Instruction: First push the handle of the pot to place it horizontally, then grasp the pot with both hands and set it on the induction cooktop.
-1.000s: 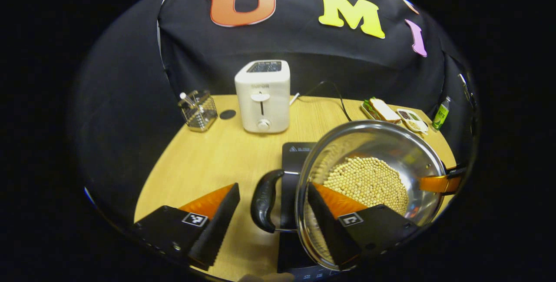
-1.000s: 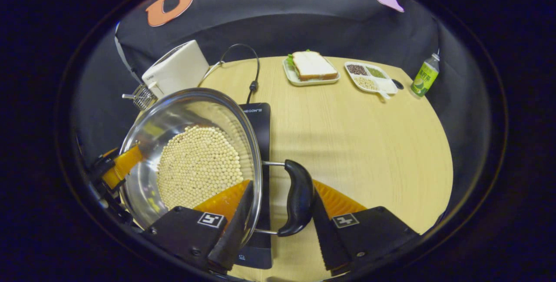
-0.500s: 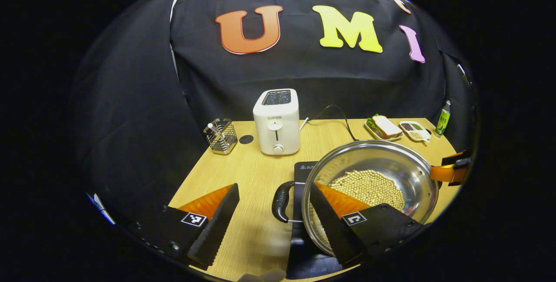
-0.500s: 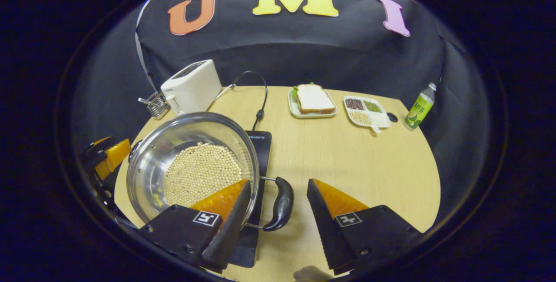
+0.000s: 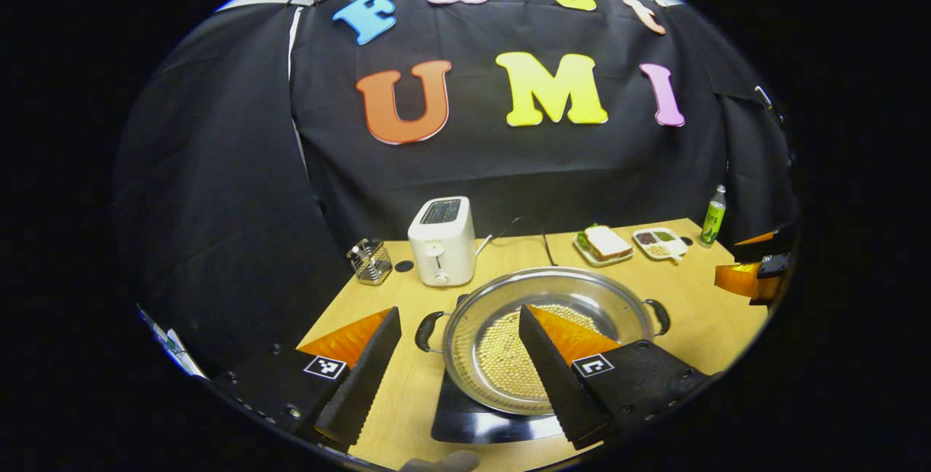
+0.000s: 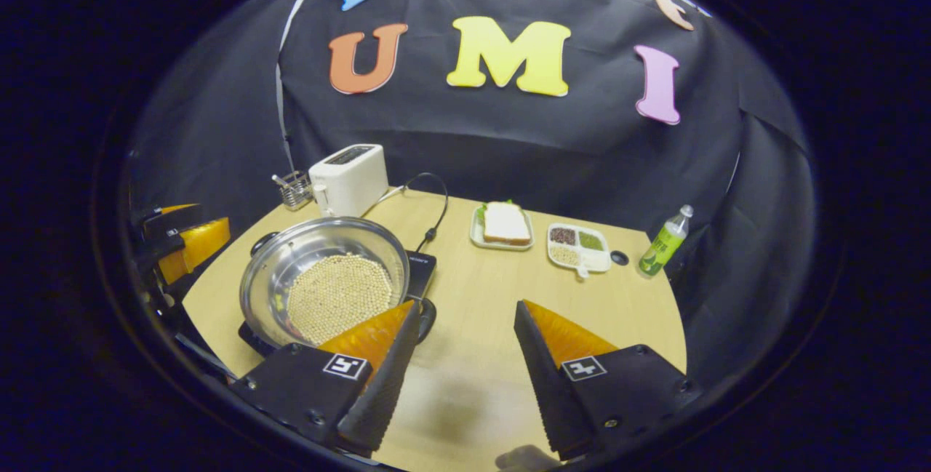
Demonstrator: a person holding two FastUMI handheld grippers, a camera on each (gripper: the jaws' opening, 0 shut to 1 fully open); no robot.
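Note:
A steel pot (image 5: 582,296) with pale beans inside sits on the black induction cooktop (image 5: 465,425). Its two black handles (image 5: 425,330) stick out to the left and right. My left gripper (image 5: 460,312) hovers open, back from the pot, with nothing between its fingers. In the right gripper view the pot (image 6: 291,254) rests on the cooktop (image 6: 420,268) at the left. My right gripper (image 6: 467,305) is open and empty over bare table to the pot's right. The other gripper appears at the edge of each view: the right gripper (image 5: 749,268) and the left gripper (image 6: 185,239).
A white toaster (image 6: 349,180) and a wire basket (image 5: 369,261) stand at the back left, with a black cable (image 6: 436,203) running to the cooktop. A sandwich plate (image 6: 503,225), a divided tray (image 6: 578,246) and a green bottle (image 6: 663,243) sit at the back right.
Both grippers have drawn back and up from the pot's handles, which lay between their fingers a second ago. The pot now sits farther off on the cooktop.

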